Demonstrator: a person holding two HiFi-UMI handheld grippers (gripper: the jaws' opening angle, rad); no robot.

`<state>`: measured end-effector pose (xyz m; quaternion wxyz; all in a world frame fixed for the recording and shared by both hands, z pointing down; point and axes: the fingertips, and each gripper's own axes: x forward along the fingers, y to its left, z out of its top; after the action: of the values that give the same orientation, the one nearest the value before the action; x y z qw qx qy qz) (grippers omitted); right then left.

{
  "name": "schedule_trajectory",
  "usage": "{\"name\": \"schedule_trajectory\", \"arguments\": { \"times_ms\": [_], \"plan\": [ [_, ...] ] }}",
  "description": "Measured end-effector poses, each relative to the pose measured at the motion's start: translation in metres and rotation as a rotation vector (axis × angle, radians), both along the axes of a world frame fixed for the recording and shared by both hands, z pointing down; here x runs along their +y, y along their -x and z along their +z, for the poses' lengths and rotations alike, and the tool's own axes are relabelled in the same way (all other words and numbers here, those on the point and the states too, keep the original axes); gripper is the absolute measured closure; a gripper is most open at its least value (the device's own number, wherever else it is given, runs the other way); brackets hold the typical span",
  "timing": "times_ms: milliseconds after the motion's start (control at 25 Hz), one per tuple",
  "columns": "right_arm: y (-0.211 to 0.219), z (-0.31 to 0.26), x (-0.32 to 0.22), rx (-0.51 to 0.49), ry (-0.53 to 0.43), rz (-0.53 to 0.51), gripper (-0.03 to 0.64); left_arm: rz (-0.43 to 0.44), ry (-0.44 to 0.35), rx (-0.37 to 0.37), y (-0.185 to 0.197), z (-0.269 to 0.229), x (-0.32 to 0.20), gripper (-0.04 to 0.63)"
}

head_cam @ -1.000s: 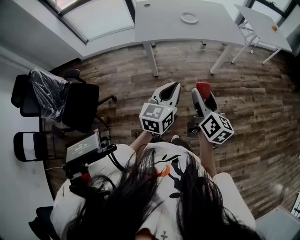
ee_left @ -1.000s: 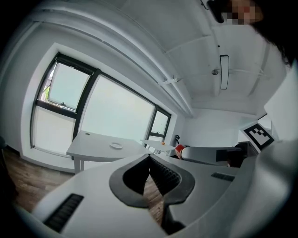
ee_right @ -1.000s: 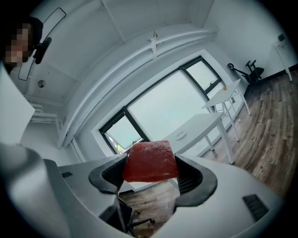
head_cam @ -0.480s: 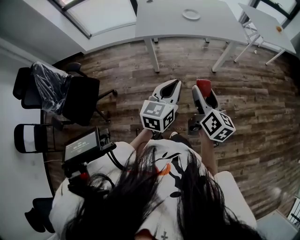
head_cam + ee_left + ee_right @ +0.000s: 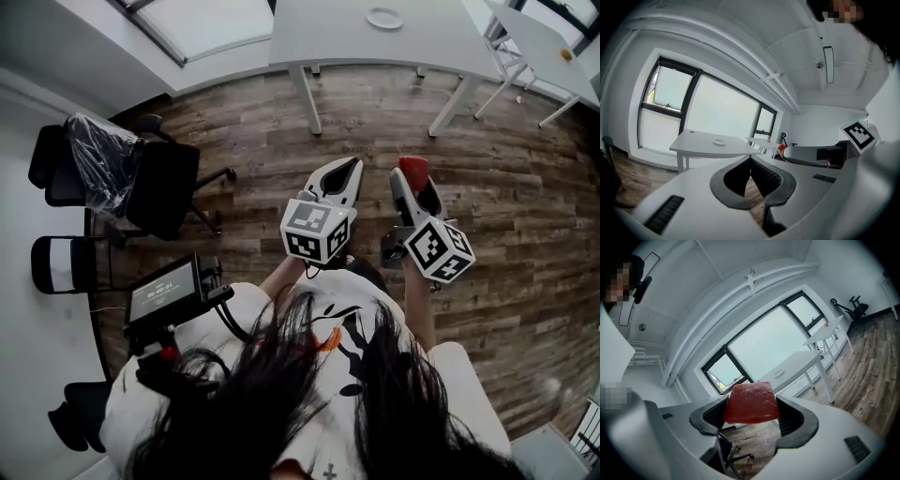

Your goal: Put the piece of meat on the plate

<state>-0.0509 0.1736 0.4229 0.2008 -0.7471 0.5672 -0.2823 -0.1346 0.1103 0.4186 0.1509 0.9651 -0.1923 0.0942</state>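
The red, slab-shaped piece of meat (image 5: 751, 401) is clamped in the right hand-held gripper (image 5: 752, 412), well apart from the small white round plate (image 5: 384, 18) on the pale tabletop (image 5: 319, 37). The left hand-held gripper (image 5: 750, 161) is clenched, empty. Carrying step, I'd judge; next, reach over the plate and release.
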Motion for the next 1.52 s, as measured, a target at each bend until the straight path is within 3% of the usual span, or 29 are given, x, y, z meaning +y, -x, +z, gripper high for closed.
{"name": "schedule_trajectory", "arguments": {
  "times_ms": [200,520,720,1120,1520],
  "plan": [
    [-0.019,0.010,-0.023,-0.010,0.008,0.005,0.304,0.008,0.008,-0.009,-0.019,0.010,-0.022,0.589],
    [-0.025,0.001,-0.020,0.042,-0.008,0.028,0.302,0.031,-0.013,0.041,-0.027,0.002,-0.027,0.589],
    [-0.081,-0.003,-0.090,0.032,-0.004,0.026,0.303,0.015,0.016,0.042,-0.079,0.006,-0.101,0.589],
    [-0.136,-0.007,-0.202,0.020,0.011,-0.018,0.303,-0.020,0.046,0.055,-0.138,0.000,-0.217,0.589],
    [-0.160,-0.004,-0.262,0.013,0.041,-0.053,0.303,-0.023,0.089,0.040,-0.168,0.011,-0.271,0.589]
  ]
}}
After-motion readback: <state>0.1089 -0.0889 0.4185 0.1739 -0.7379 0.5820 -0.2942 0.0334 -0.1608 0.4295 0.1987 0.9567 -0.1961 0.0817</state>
